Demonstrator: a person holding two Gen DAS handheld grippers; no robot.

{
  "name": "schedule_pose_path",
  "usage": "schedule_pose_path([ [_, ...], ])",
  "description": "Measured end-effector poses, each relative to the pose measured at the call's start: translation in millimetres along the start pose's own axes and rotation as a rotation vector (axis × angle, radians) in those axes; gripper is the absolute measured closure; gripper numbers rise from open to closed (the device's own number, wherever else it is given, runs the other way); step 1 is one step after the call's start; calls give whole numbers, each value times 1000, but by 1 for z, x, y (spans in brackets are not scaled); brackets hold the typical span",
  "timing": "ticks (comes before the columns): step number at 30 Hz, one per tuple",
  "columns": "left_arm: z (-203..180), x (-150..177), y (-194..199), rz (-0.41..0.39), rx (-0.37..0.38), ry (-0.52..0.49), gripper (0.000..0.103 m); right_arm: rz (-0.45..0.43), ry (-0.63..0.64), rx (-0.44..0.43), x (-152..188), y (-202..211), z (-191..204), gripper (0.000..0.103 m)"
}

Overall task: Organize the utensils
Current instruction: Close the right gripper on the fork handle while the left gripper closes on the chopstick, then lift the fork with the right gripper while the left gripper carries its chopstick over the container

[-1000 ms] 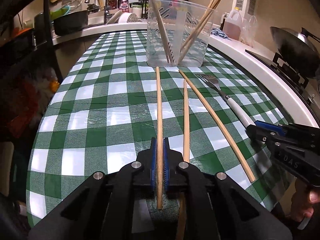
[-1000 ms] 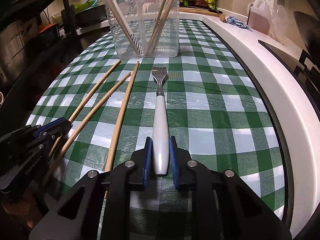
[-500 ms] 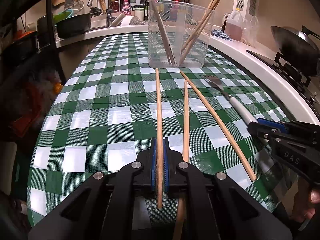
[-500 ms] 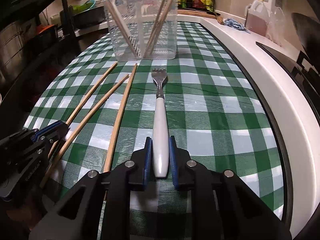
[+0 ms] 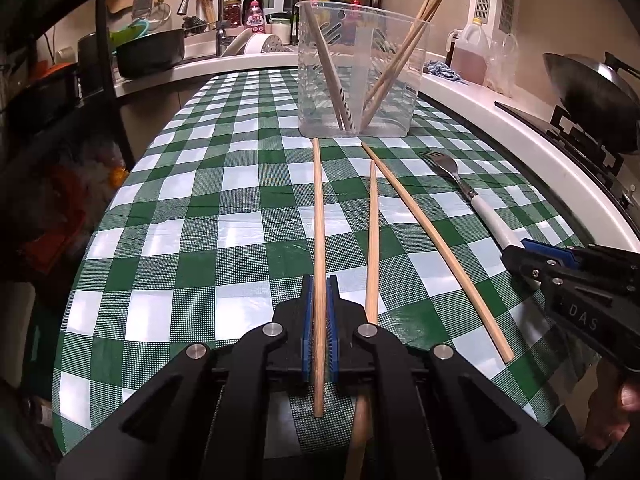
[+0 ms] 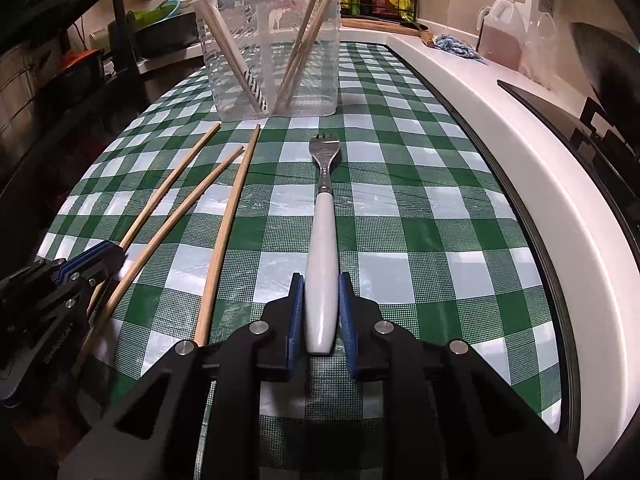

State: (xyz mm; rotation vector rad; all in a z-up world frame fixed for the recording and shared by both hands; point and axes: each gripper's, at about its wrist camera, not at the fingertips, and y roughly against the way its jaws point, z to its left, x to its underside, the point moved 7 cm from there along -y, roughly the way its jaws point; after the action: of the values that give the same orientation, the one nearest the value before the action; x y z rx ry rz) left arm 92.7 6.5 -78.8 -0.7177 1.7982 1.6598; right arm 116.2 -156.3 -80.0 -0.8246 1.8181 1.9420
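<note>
1. I am holding the left gripper (image 5: 319, 336) clenched on a long, round, light wooden chopstick (image 5: 318, 240). Its blue pads are pressing on the stick near its close end, and the far tip is lying just short of the container.
2. I am holding the right gripper (image 6: 322, 316) clenched on the white-handled steel fork (image 6: 323, 224). The pads are gripping the butt of the handle, and the tines are pointing at the container.
3. Compared with a second ago, neither grip is changing and neither hand is travelling. I am judging both pickups as secured but the lift as not begun, since both utensils appear to be resting low over the green-and-white checked tablecloth (image 5: 200, 240).
4. Two more wooden chopsticks (image 5: 436, 240) are lying loose between the held stick and the fork, one slipping under the left gripper.
5. Farther off, the clear ribbed plastic container (image 5: 360, 72) is standing upright, already holding several chopsticks in its divided sections.
6. I am judging the task partly done: four utensils remain outside the container.
</note>
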Motion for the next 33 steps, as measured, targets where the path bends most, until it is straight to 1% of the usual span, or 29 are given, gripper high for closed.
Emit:
schedule_pose_path([
  [23, -2, 4, 4, -15, -9, 16, 96, -5, 7, 1, -1, -1, 0, 84],
  [33, -2, 3, 5, -17, -16, 6, 96, -7, 10, 3, -2, -1, 1, 85],
])
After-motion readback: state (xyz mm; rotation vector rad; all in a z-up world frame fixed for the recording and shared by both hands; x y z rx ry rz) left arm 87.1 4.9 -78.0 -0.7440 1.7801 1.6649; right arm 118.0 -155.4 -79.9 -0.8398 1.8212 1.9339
